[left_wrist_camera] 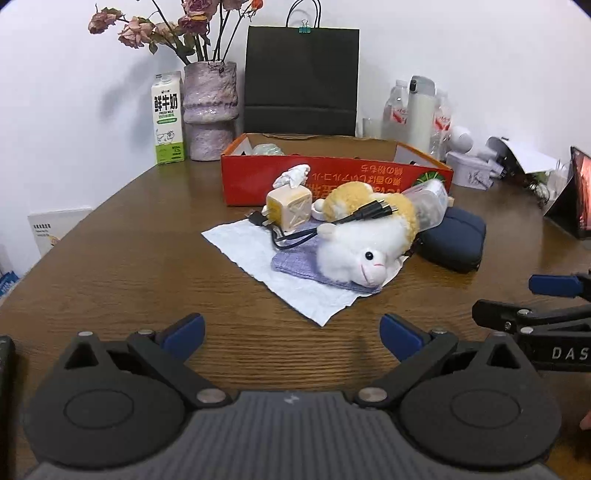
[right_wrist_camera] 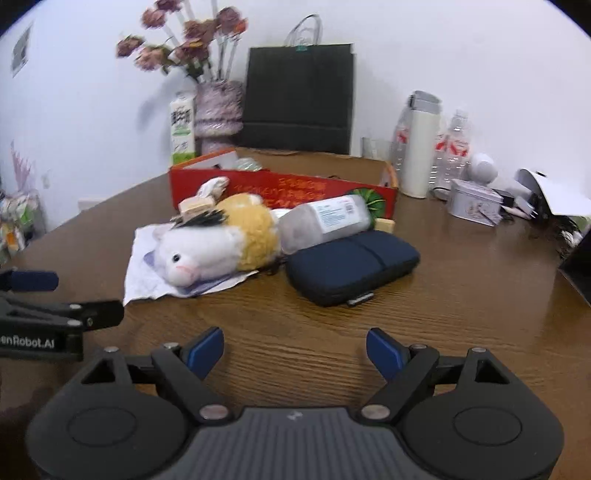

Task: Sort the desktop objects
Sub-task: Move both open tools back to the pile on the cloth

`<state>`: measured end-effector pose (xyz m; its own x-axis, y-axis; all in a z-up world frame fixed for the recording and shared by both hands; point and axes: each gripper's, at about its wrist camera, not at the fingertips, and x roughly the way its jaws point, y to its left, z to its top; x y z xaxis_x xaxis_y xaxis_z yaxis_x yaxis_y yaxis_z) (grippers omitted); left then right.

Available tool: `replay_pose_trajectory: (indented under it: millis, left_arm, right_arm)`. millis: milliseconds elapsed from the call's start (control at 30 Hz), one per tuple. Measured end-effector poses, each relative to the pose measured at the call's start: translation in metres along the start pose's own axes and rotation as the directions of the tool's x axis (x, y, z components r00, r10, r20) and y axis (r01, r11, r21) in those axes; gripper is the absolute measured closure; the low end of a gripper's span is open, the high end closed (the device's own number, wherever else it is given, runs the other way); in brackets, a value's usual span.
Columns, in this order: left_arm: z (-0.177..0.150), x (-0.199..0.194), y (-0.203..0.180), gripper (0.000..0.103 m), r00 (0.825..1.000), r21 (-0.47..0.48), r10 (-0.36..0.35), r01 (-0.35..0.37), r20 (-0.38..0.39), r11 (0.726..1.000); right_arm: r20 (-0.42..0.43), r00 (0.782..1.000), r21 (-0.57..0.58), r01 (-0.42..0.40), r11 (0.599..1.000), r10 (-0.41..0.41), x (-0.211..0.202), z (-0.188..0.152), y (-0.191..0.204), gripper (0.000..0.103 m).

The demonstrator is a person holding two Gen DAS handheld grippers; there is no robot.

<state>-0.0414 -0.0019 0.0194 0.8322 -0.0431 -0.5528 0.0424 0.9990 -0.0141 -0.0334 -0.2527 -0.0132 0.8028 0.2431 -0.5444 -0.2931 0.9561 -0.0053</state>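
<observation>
fingers (left_wrist_camera: 400,338) apart, empty | red box (left_wrist_camera: 332,177): crumpled wrapper (left_wrist_camera: 267,148)

Place: I think I am in a home room or a small office, at a shared desk.
Desk: a brown wooden table (left_wrist_camera: 147,236) stands against a plain white wall (left_wrist_camera: 461,48).
Home signs: I see a vase (left_wrist_camera: 209,110) with dried flowers (left_wrist_camera: 155,26), a milk carton (left_wrist_camera: 168,118) beside it, and a plush toy (left_wrist_camera: 365,236).
Daily things: a black paper bag (left_wrist_camera: 301,81), water bottles (right_wrist_camera: 452,147) and a thermos (left_wrist_camera: 421,110) stand at the wall.
Work signs: a laptop (left_wrist_camera: 576,195) at the right edge.
</observation>
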Motion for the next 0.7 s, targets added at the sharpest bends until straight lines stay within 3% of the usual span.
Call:
replay_pose_trajectory:
  millis: [200,300,533,700]
  left_arm:
    - [0.000,0.014,0.004,0.000,0.998,-0.043,-0.008,0.005,-0.055,0.999]
    - [0.001,0.021,0.007,0.000,0.996,-0.073,-0.005,-0.001,-0.093,0.997]
    - [-0.001,0.020,0.006,0.000,0.996,-0.076,-0.021,0.014,-0.087,0.997]
    - [0.009,0.026,0.013,0.000,0.993,-0.119,-0.040,0.026,-0.113,0.993]
  right_arm:
    - [0.010,0.996,0.173,-0.093,0.981,0.093,0.002,-0.008,-0.023,0.014]
    - [0.014,0.996,0.200,-0.092,0.975,0.091,0.003,-0.008,-0.027,0.014]
    - [-0.004,0.997,0.187,-0.070,0.980,0.072,0.005,-0.008,-0.021,0.014]
    - [0.037,0.999,0.212,-0.037,0.977,0.030,0.000,-0.009,-0.024,0.014]
